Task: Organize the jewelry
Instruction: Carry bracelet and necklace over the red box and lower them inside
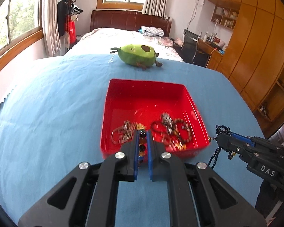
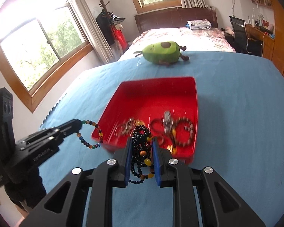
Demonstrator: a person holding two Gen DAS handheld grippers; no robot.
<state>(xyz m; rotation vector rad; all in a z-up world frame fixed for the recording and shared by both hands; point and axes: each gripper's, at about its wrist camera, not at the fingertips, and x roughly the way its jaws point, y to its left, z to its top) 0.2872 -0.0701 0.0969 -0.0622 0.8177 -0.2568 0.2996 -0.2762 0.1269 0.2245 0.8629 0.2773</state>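
A red tray (image 1: 145, 94) (image 2: 161, 94) sits on the blue cloth and holds several bracelets and chains (image 1: 170, 130) (image 2: 179, 130). My left gripper (image 1: 142, 132) (image 2: 81, 123) is shut on a bracelet of many-coloured beads (image 1: 142, 141) (image 2: 92, 136), which hangs in a loop just in front of the tray's near left corner. My right gripper (image 2: 142, 138) (image 1: 217, 138) is shut on a bunched black bead necklace with yellow and brown beads (image 2: 142, 151) (image 1: 215, 153), held above the tray's near edge, its strands dangling.
A green avocado plush toy (image 1: 136, 54) (image 2: 163, 52) lies beyond the tray at the far edge of the blue cloth (image 1: 47, 123). Behind it are a bed (image 1: 126, 36), a coat stand, windows, a desk with chair (image 1: 191, 45) and wooden cabinets on the right.
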